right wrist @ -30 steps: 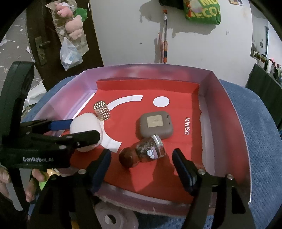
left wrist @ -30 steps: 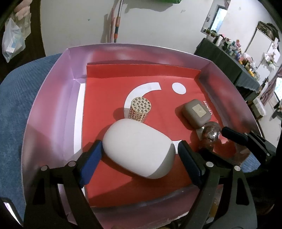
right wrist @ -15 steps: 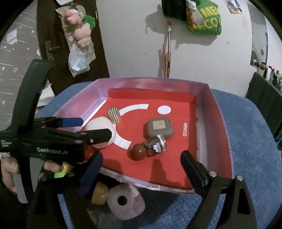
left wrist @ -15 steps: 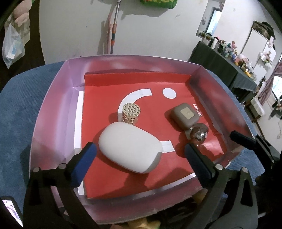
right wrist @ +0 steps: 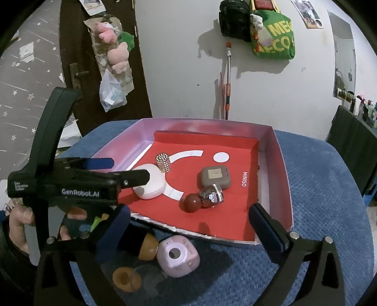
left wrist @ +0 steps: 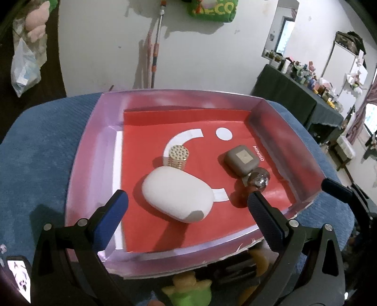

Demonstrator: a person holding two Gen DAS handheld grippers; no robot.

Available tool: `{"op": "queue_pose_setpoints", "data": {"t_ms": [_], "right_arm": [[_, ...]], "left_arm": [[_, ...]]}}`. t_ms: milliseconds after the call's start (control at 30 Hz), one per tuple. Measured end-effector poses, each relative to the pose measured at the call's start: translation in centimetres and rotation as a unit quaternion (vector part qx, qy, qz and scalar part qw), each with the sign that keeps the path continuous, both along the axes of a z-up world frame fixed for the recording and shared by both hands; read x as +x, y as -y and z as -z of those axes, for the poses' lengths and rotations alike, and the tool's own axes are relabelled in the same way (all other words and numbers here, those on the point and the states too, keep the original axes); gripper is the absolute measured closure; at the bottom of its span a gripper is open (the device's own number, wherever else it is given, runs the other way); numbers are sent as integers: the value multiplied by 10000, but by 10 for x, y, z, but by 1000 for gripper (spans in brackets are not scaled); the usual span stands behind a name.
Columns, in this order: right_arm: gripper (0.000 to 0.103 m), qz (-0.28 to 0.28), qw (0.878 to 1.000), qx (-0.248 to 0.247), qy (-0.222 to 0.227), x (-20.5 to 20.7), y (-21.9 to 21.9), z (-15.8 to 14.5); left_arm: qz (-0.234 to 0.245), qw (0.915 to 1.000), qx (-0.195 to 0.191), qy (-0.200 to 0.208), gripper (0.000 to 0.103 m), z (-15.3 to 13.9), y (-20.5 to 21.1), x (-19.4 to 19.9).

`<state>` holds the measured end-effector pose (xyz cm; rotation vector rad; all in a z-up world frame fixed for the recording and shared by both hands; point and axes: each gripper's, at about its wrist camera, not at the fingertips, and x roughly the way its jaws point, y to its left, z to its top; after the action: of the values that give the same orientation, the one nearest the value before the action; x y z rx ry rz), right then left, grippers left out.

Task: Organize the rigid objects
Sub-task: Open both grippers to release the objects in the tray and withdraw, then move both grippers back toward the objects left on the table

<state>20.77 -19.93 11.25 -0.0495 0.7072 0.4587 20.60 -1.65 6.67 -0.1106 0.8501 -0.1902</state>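
Blue textured cloth (right wrist: 329, 188) underlies the red-lined box (right wrist: 275, 150) near a white wall (right wrist: 179, 58).

A green bag (right wrist: 273, 38) with yellow lettering hung on the white wall beside a black bag (right wrist: 232, 20). A pole (right wrist: 227, 80) leaned below them. Pink plush toys (right wrist: 115, 49) and a plastic bag (right wrist: 110, 94) hung on the dark door (right wrist: 77, 58).

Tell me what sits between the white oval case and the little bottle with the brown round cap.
Nothing solid: only red liner and a white printed stripe separate the white oval case from the bottle, clearest in the right wrist view.
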Motion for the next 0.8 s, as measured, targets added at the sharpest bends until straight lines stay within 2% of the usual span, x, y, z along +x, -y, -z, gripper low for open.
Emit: {"op": "queue_pose_setpoints", "data": {"t_ms": [533,800], "right_arm": [[0,-46,9996,268,-24,-25,4,-3],[0,4,9992,360,160,-46,4,-8]], "left_arm": [[-99,9979,-321,553,0,-17,-23,-38],[-131,9956,-118,922,0,-23,-22,-68]]}}
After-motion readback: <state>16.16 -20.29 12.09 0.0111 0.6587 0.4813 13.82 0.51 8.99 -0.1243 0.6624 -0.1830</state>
